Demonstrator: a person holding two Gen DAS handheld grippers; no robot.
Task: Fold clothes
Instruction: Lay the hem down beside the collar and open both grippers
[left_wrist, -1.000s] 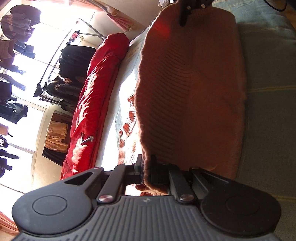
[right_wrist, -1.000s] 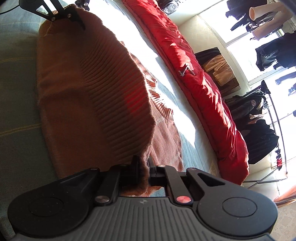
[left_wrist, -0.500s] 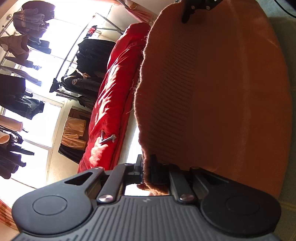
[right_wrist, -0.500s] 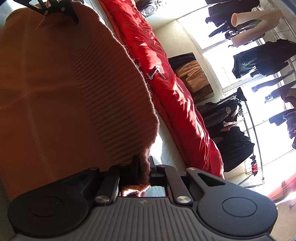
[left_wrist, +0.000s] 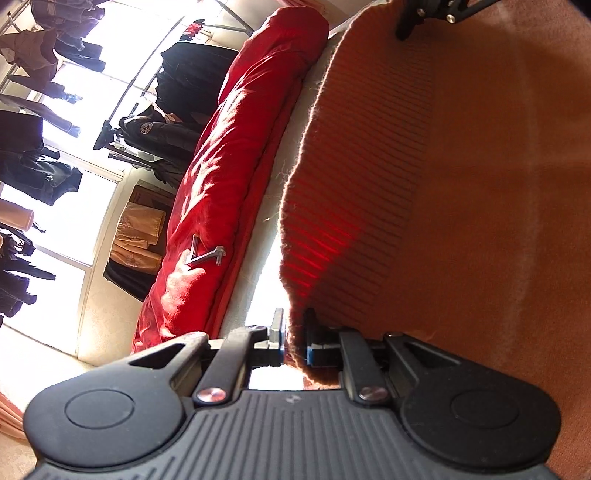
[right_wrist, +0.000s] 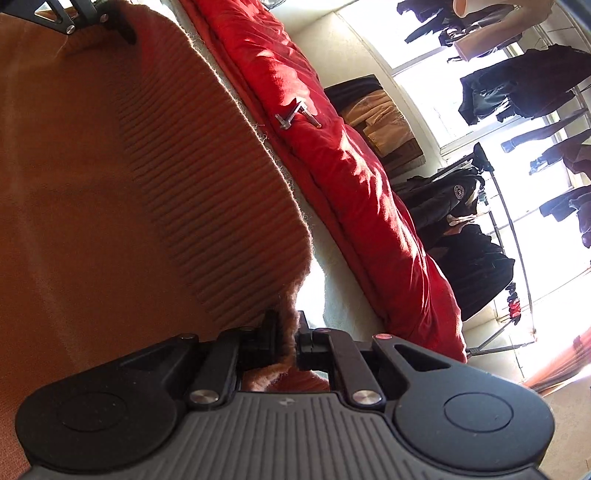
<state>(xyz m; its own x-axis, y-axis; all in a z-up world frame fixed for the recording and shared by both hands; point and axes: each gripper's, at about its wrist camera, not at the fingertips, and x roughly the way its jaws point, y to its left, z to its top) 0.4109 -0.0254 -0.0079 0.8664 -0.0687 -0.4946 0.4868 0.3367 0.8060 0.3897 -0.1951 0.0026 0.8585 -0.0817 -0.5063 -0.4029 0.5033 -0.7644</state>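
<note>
An orange knit sweater (left_wrist: 461, 184) (right_wrist: 110, 166) fills most of both views, its ribbed hem stretched between my two grippers. My left gripper (left_wrist: 293, 325) has one hem corner between its pads, and its jaws are opening a little while the knit still hangs from them. My right gripper (right_wrist: 286, 325) is shut on the other hem corner. Each gripper also shows at the top of the other's view, the right gripper (left_wrist: 406, 26) and the left gripper (right_wrist: 122, 29), both at the hem's far end. What lies under the lifted cloth is hidden.
A rolled red duvet (left_wrist: 229, 166) (right_wrist: 332, 147) runs along the bed's far side, with a small metal piece (left_wrist: 207, 254) (right_wrist: 295, 114) on it. A pale strip of sheet (left_wrist: 258, 258) lies between duvet and sweater. Beyond stands a rack of dark clothes (left_wrist: 177, 92) (right_wrist: 461, 221) by bright windows.
Both grippers have carried the hem forward and slightly down. The sweater now hides the teal bed cover and the lower knit layer seen earlier. The red duvet looks nearer.
</note>
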